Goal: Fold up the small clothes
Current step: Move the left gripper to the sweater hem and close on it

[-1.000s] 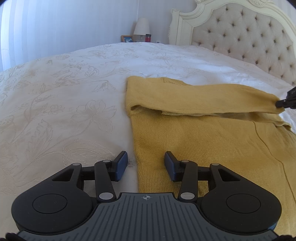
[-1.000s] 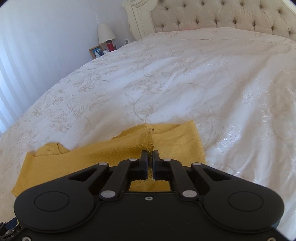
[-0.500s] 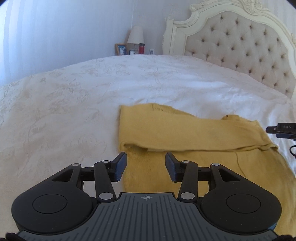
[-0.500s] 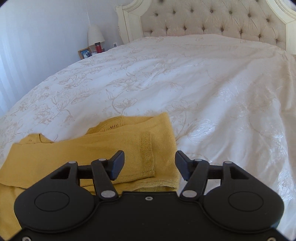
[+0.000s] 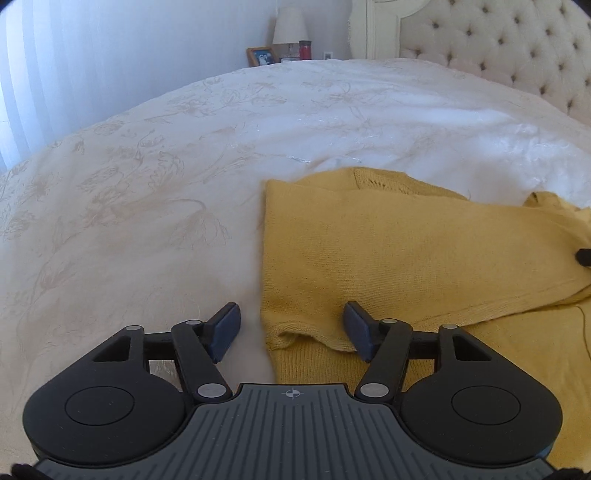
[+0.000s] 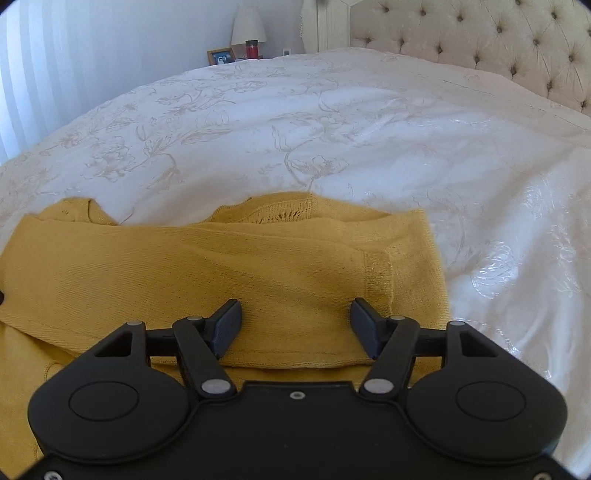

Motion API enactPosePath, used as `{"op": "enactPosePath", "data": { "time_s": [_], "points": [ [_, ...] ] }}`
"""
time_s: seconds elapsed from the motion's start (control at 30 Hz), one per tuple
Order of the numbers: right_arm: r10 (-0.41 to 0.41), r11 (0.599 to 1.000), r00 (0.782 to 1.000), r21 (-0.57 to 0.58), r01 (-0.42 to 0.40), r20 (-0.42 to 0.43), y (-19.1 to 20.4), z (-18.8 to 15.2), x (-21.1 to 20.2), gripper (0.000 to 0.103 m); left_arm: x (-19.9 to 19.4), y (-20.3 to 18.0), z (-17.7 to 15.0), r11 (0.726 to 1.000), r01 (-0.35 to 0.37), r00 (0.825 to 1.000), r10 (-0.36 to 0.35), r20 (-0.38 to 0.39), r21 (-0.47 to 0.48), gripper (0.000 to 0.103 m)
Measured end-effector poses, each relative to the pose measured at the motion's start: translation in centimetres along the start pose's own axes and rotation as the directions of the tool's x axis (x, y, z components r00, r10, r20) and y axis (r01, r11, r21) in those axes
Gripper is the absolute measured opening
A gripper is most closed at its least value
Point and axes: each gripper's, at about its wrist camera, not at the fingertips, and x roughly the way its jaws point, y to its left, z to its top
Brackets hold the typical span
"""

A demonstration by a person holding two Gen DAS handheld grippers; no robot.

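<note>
A mustard-yellow knit sweater (image 5: pixel 399 251) lies flat on the white bed, with one sleeve folded across its body. In the right wrist view the sweater (image 6: pixel 207 273) fills the lower left, the sleeve's ribbed cuff (image 6: pixel 376 273) lying near its right edge. My left gripper (image 5: pixel 291 328) is open and empty, its jaws straddling the sweater's left edge at the sleeve fold. My right gripper (image 6: pixel 295 328) is open and empty, just above the folded sleeve near the cuff. A tip of the right gripper shows at the right edge of the left wrist view (image 5: pixel 583 255).
The white floral bedspread (image 6: pixel 332 140) spreads all around the sweater. A tufted cream headboard (image 6: pixel 480 40) stands at the back right. A nightstand with a lamp (image 6: pixel 248 26), a picture frame (image 6: pixel 221 56) and a red jar sits at the far back.
My right gripper has opened and let go of the sleeve cuff, which now lies flat across the sweater. Both grippers have drawn back and lowered toward the sweater; the left jaws opened wider.
</note>
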Motion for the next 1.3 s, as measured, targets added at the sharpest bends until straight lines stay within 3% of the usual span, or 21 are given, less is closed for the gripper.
{"op": "enactPosePath", "data": {
  "time_s": [0.1, 0.23, 0.37, 0.57, 0.7, 0.9, 1.1, 1.3],
  "points": [
    [-0.016, 1.0, 1.0, -0.006, 0.016, 0.003, 0.3, 0.2, -1.2, 0.069, -1.3, 0.7, 0.2, 0.998, 0.011, 0.999, -0.014, -0.038, -0.06, 0.06],
    [0.061, 0.998, 0.998, 0.016, -0.062, 0.022, 1.6, -0.6, -4.0, 0.071, -3.7, 0.7, -1.8, 0.996, 0.064, 0.994, -0.069, -0.084, -0.063, 0.061],
    [0.094, 0.996, 0.995, -0.01, -0.094, -0.015, 3.2, -3.2, -6.6, 0.071, -6.5, 0.5, -4.6, 0.995, 0.1, 0.987, -0.103, -0.121, -0.029, 0.062],
    [0.092, 0.996, 0.993, 0.016, -0.091, -0.07, 3.1, -8.0, -11.4, 0.071, -10.0, 1.4, -7.7, 0.987, 0.134, 0.971, -0.148, -0.186, -0.086, 0.069],
    [0.11, 0.992, 0.989, 0.065, -0.104, -0.095, 2.2, -10.4, -14.9, 0.072, -11.8, 1.5, -9.3, 0.983, 0.158, 0.953, -0.177, -0.246, -0.096, 0.072],
    [0.119, 0.979, 0.985, 0.18, -0.096, -0.123, -0.2, -13.0, -20.2, 0.077, -13.3, 3.0, -10.9, 0.954, 0.196, 0.914, -0.262, -0.311, -0.226, 0.072],
    [0.085, 0.969, 0.984, 0.241, -0.046, -0.156, -3.0, -14.9, -23.4, 0.083, -14.4, 2.7, -11.9, 0.952, 0.223, 0.886, -0.288, -0.364, -0.21, 0.072],
    [0.08, 0.961, 0.966, 0.275, -0.009, -0.248, -4.9, -16.5, -24.0, 0.091, -14.9, 2.5, -12.7, 0.946, 0.243, 0.865, -0.312, -0.392, -0.217, 0.072]
  ]
}}
